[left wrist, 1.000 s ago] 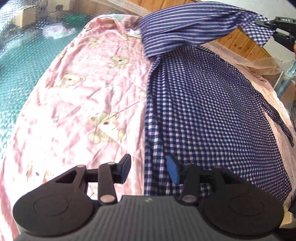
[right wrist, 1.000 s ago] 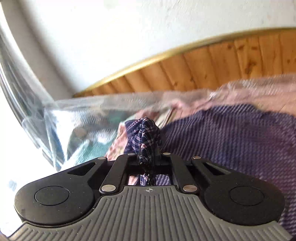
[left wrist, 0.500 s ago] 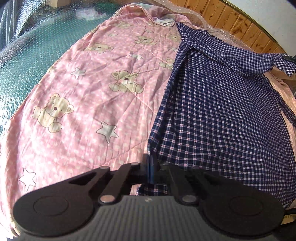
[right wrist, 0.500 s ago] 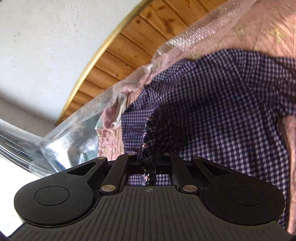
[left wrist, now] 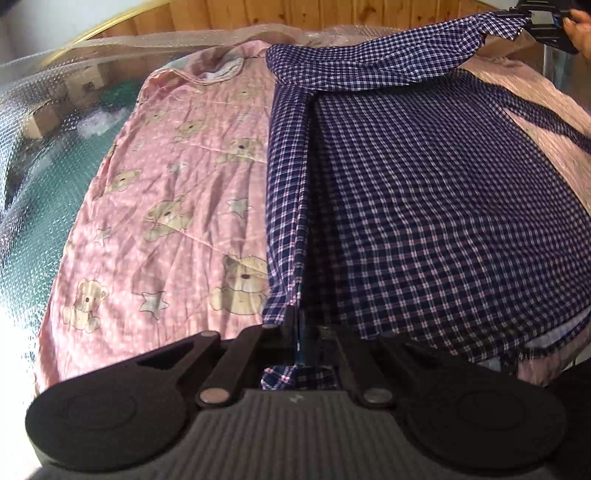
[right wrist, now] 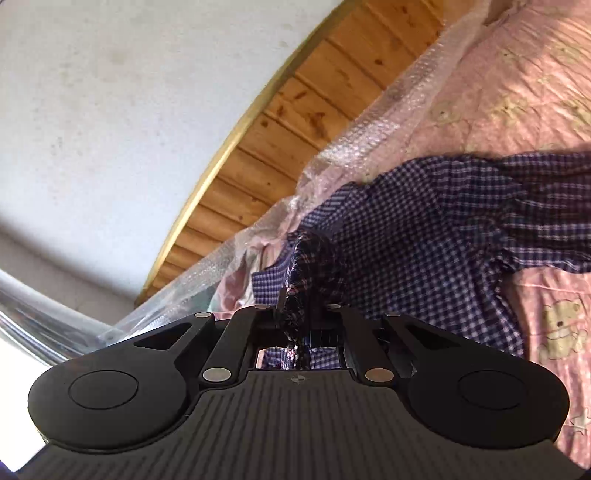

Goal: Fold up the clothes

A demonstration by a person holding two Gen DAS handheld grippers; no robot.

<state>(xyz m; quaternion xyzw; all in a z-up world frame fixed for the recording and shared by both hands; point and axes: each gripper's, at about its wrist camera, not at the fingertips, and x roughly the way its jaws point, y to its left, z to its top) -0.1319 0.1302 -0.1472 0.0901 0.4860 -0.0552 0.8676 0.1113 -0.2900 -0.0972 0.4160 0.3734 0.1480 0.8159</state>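
A navy checked shirt [left wrist: 424, 192] lies spread on a pink teddy-bear quilt [left wrist: 166, 206]. My left gripper [left wrist: 297, 325] is shut on the shirt's near left hem, and that edge is lifted into a ridge running away from me. Far off at the top right, my right gripper [left wrist: 543, 22] holds the end of a sleeve raised above the quilt. In the right wrist view the right gripper [right wrist: 303, 310] is shut on a bunch of the checked shirt [right wrist: 424, 236], which trails off to the right over the quilt [right wrist: 517, 92].
Bubble wrap [left wrist: 44, 155] covers the surface left of the quilt and runs along the wooden headboard [right wrist: 280, 122]. A white wall [right wrist: 110, 110] rises behind it. A hand [left wrist: 580, 29] shows at the top right corner. A clear plastic sheet [right wrist: 177, 291] hangs by the bed edge.
My left gripper went from open to shut on the shirt's hem, then lifted that edge. The right gripper kept its hold on the sleeve and swung it across above the shirt.
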